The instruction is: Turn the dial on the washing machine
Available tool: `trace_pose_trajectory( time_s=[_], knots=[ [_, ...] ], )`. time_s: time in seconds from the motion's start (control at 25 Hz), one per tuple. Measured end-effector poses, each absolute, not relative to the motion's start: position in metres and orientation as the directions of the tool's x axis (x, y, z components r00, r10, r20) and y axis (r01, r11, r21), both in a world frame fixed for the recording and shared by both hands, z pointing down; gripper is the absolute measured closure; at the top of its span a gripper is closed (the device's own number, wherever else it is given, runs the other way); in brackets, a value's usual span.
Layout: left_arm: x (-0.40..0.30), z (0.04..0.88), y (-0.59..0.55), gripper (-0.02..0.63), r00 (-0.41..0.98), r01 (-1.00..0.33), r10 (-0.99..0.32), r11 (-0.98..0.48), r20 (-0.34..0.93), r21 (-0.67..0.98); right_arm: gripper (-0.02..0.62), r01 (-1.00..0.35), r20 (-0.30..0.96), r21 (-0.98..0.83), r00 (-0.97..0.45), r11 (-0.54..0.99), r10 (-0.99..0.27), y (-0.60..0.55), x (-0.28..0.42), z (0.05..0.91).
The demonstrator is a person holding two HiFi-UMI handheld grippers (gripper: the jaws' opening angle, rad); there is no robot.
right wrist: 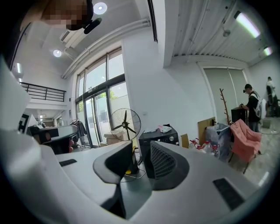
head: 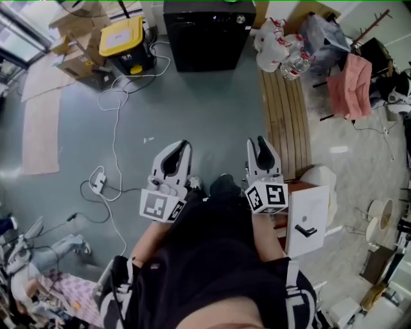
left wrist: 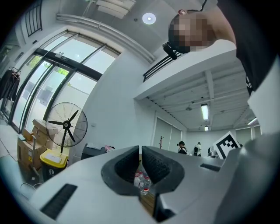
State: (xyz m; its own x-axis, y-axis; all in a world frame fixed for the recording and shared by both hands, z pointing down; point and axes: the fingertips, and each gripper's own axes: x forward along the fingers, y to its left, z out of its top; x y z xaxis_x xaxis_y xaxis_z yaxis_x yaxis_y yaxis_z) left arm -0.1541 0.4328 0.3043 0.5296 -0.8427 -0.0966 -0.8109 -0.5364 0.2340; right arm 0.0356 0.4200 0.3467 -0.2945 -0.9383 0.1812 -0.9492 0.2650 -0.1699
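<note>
Right gripper (right wrist: 141,148) stands part open with nothing between its jaws. My left gripper (left wrist: 140,151) is pinched together, empty too. Both hang over bare grey floor (head: 199,109). The black washing machine (head: 209,32) sits well ahead by the white wall, dial (head: 241,19) at its top right. White cables (head: 115,109) trail on the left near a yellow-lidded bin (head: 122,38), and wooden slats (head: 286,115) run along the right.
</note>
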Motion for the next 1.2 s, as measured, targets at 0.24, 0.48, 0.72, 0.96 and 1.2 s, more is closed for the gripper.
trace_pose_trajectory(
  time_s=[0.24, 0.48, 0.72, 0.96, 1.2],
  knots=[
    [-0.158, 0.326, 0.375, 0.569, 0.529, -0.806, -0.844, -0.532, -0.088, 0.261, 0.462, -0.949, 0.2, -0.179, -0.294, 0.26, -0.935, 0.358, 0.031, 0.367],
    [-0.133, 0.335, 0.255, 0.569, 0.516, -0.816, -0.852, -0.521, -0.092, 0.252, 0.46, -0.94, 0.182, -0.173, -0.323, 0.293, -0.929, 0.229, 0.053, 0.38],
    [-0.078, 0.319, 0.107, 0.569, 0.496, -0.826, -0.864, -0.501, -0.089, 0.257, 0.446, -0.917, 0.18, -0.174, -0.388, 0.359, -0.904, 0.061, 0.095, 0.375],
    [-0.052, 0.309, -0.009, 0.569, 0.459, -0.843, -0.882, -0.47, -0.107, 0.259, 0.442, -0.914, 0.17, -0.164, -0.397, 0.371, -0.902, -0.094, 0.129, 0.369],
    [-0.042, 0.328, -0.114, 0.569, 0.462, -0.836, -0.881, -0.471, -0.103, 0.282, 0.426, -0.925, 0.212, -0.195, -0.363, 0.325, -0.907, -0.239, 0.152, 0.411]
  ],
)
